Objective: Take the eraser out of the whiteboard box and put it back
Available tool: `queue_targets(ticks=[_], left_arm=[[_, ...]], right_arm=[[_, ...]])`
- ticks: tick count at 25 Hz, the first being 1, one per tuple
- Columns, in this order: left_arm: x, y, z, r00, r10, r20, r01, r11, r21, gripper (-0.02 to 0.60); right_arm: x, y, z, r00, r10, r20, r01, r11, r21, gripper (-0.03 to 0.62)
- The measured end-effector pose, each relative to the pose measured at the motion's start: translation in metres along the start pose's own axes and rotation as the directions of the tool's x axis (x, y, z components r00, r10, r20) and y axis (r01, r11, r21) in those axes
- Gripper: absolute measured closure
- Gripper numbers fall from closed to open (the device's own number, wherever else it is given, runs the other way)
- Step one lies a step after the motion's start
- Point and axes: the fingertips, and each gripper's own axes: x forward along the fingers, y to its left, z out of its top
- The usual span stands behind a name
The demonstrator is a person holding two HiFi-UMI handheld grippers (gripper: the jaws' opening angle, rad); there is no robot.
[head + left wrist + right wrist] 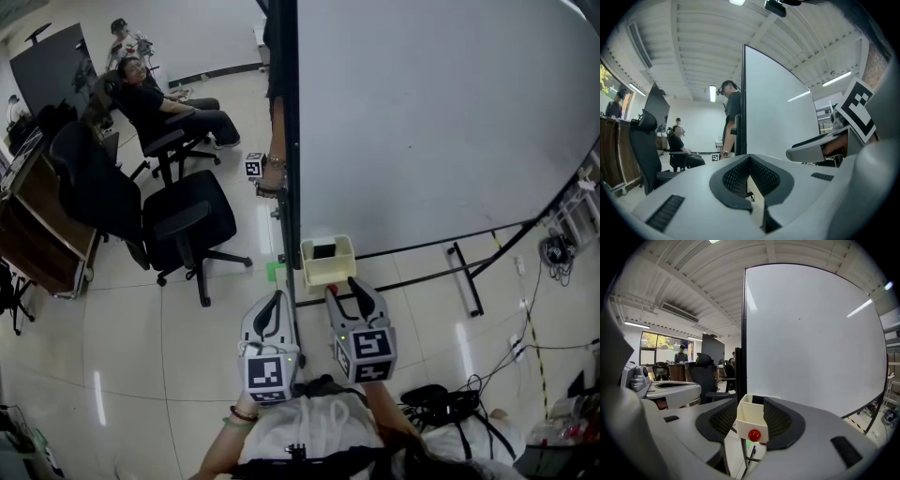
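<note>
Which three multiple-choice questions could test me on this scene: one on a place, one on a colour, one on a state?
1. Where on the whiteboard is the box fixed?
A) top edge
B) lower corner, by the dark frame
C) middle of its face
2. What colour is the round knob on the box's front?
A) red
B) blue
C) green
3. How is the eraser?
A) lying inside the box
B) balanced on its rim
C) stuck to the board's face
Answers: 1 B, the head view shows it there; 2 A, the right gripper view shows red; 3 A, a dark block lies inside.
</note>
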Motion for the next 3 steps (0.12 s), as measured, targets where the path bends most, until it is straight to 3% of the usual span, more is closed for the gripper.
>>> queue_targets(ticks=[3], left_arm=[[-0.0009, -0.0012, 0.0011, 1.0, -0.003, 0.003, 0.003, 1.0, 0.002, 0.578]], right_arm=[[-0.002, 0.0001, -0.0015, 1.0, -0.006, -0.012, 0.006, 1.0, -0.004, 0.404]])
